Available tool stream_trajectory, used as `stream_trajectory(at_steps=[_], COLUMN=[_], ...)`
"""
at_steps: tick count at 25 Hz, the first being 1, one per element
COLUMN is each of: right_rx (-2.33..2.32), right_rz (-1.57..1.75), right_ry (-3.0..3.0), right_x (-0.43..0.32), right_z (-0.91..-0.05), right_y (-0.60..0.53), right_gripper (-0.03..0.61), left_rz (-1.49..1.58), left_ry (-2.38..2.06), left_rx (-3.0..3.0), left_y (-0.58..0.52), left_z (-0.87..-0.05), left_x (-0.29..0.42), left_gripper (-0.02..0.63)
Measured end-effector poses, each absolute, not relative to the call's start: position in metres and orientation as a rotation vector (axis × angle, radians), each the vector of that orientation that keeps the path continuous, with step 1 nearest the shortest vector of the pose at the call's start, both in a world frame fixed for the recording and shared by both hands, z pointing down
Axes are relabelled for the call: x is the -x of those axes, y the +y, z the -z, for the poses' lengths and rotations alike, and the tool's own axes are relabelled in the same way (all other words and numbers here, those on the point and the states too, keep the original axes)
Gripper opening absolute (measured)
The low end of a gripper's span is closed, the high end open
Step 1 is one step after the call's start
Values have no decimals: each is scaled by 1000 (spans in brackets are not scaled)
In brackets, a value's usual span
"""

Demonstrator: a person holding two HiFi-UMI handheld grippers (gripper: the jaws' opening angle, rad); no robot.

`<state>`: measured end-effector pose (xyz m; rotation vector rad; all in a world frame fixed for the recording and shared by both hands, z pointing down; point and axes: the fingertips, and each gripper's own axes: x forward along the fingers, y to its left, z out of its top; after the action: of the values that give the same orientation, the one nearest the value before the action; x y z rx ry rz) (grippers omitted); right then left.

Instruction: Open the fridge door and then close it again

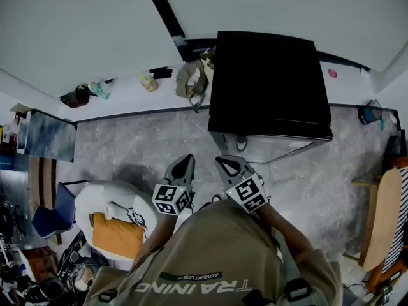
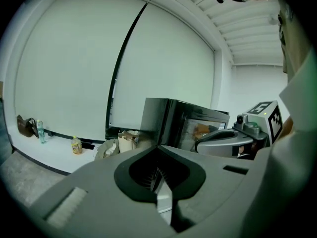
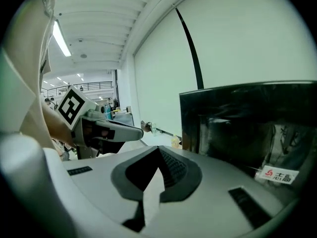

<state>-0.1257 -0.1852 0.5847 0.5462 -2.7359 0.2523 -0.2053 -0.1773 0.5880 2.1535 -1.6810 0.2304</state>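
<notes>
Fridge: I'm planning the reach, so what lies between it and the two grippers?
Only bare grey floor, seen in the head view. The left gripper and right gripper, both shut and empty, are short of the fridge.

Soft, even light fills all three views, brightest on the broad pale wall panels [image 1: 76, 24]. A long white ceiling strip lamp [image 3: 60, 38] glows in the right gripper view. The glossy black box-shaped fridge [image 1: 268, 81] reads as a nearly featureless dark mass. A faint shadow lies on the grey veined stone floor [image 1: 137, 164]. Both gripper views bend strongly, with black corners and a green tint. The left gripper [image 2: 158, 148] and right gripper [image 3: 159, 150] are blurred up close.
</notes>
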Motion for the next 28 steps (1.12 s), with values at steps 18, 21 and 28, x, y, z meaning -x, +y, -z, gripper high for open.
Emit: stream_trajectory(at_steps=[18,21,28], right_rx=[-825,-841,-871], right_rz=[-214,-202,-186], right_ry=[-2664,-2654,-2676], right_x=[110,101,79], right_z=[-557,-556,-546], right_y=[-122,-122,-140], right_gripper=[-5,-5,-5], left_rz=[-112,-29,-24], left_ry=[-1656,-1628,-1648], left_rx=[-2220,-2196,-2200], left_y=[-97,-100,-118], left_z=[-574,-572,-563], left_x=[223,218,204], left_gripper=[0,0,0])
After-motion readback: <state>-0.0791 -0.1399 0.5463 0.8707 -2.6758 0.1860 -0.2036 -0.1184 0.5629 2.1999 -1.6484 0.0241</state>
